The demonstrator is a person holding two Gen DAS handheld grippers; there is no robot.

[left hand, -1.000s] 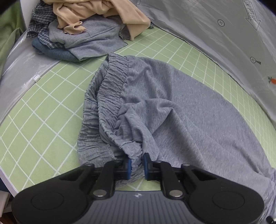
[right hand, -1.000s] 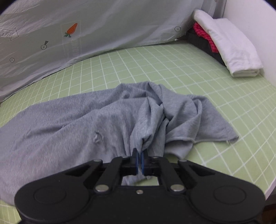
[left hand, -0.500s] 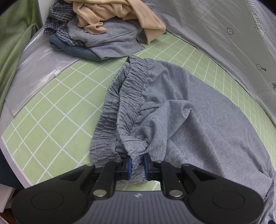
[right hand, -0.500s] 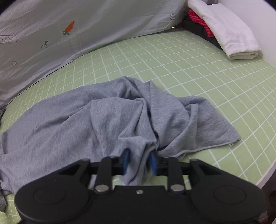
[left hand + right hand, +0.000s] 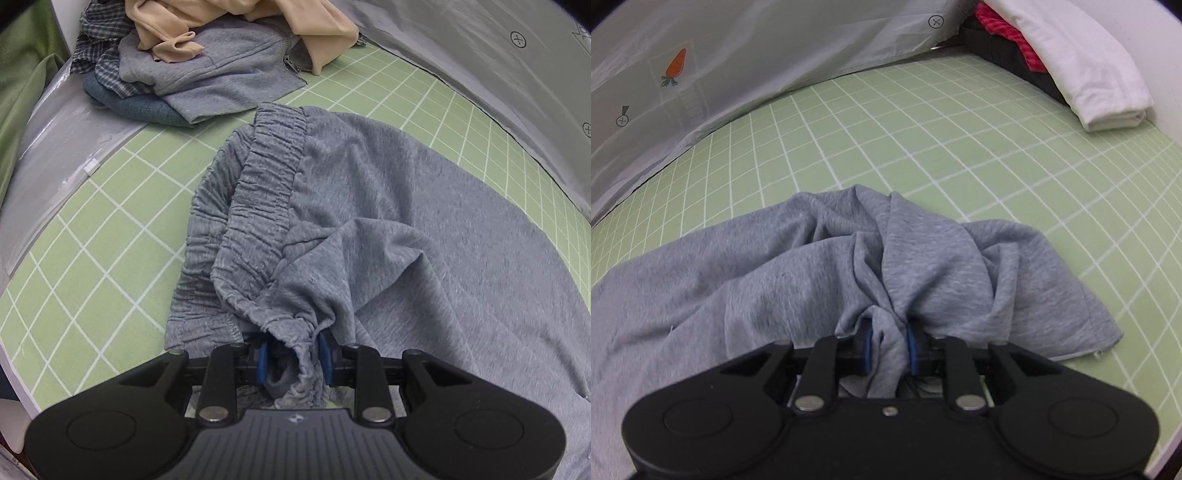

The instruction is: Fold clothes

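Grey sweatpants (image 5: 424, 221) lie on the green grid mat (image 5: 92, 258), elastic waistband (image 5: 266, 192) to the left. My left gripper (image 5: 293, 354) has its jaws parted, with bunched waistband cloth still lying loosely between the blue pads (image 5: 263, 356). In the right wrist view the leg end of the grey sweatpants (image 5: 849, 266) lies crumpled. My right gripper (image 5: 889, 349) has its jaws parted, with a fold of the cloth lying between its pads (image 5: 867, 349).
A pile of unfolded clothes (image 5: 207, 62), grey, plaid, blue and tan, lies at the far left of the mat. Folded white and red clothes (image 5: 1071, 62) are stacked at the far right. A grey sheet (image 5: 738, 55) hangs behind the mat. The mat's near edge runs just below both grippers.
Both grippers were shut on the sweatpants a second ago; both jaws have since parted. The cloth has settled lower on the mat.
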